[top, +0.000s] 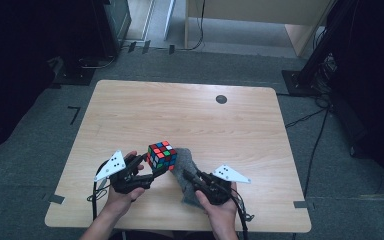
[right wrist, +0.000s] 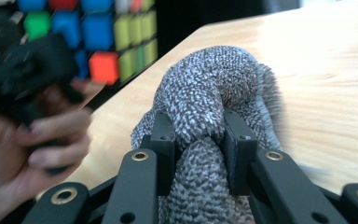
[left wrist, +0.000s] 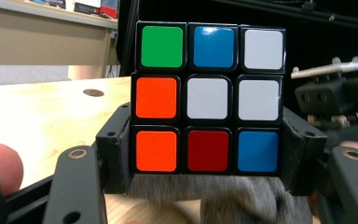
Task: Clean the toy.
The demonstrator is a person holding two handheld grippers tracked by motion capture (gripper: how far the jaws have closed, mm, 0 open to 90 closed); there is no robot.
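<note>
Near the wooden table's [top: 130,115] front edge, the left gripper [top: 152,169] clamps a scrambled multicoloured plastic puzzle cube [top: 162,154] aloft; the right gripper [top: 190,176] pinches a bunched grey knitted cloth [top: 184,167] just beside it. Wiping seems underway; next, press cloth against a cube face

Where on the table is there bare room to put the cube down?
The far half of the table is bare apart from a small dark disc near the far right corner. The right side is free too. The near middle is crowded: cube, grey cloth, left gripper, right gripper.
</note>
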